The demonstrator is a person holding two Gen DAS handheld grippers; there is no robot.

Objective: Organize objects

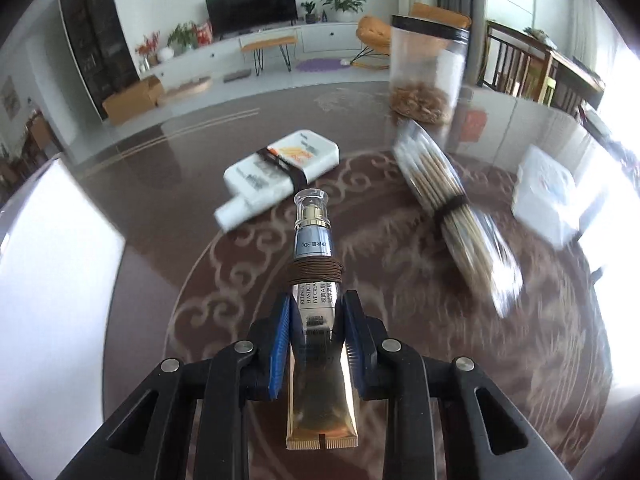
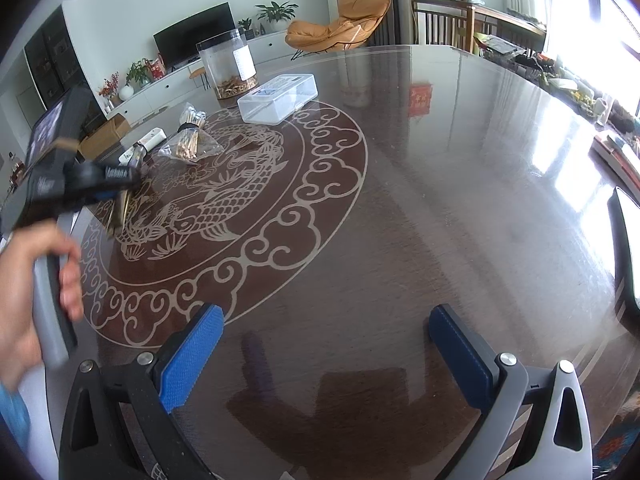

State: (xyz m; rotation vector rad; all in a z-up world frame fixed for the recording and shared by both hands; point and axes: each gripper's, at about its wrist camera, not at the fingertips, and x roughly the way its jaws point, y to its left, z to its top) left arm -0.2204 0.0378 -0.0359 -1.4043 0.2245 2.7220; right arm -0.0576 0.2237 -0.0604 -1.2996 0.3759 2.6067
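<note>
My left gripper [image 1: 318, 300] is shut on a gold eye-cream tube [image 1: 314, 240], its blue pads pressing both sides of the tube's body. The clear cap points away from me and a brown band is wound around the neck. In the right wrist view the same gripper [image 2: 128, 184] holds the tube [image 2: 122, 210] tilted over the table's left side; whether its tail touches the top I cannot tell. Beyond it lie a white flat bottle [image 1: 280, 172] with a black band and a bagged bundle of wooden sticks [image 1: 448, 196]. My right gripper [image 2: 326, 316] is open over bare table, holding nothing.
A clear jar [image 2: 230, 66] with brown bits in it and a clear lidded plastic box [image 2: 278, 98] stand at the far side of the glossy brown patterned table [image 2: 440, 200]. A person's hand [image 2: 24, 280] grips the left gripper's handle. A chair stands at the right edge.
</note>
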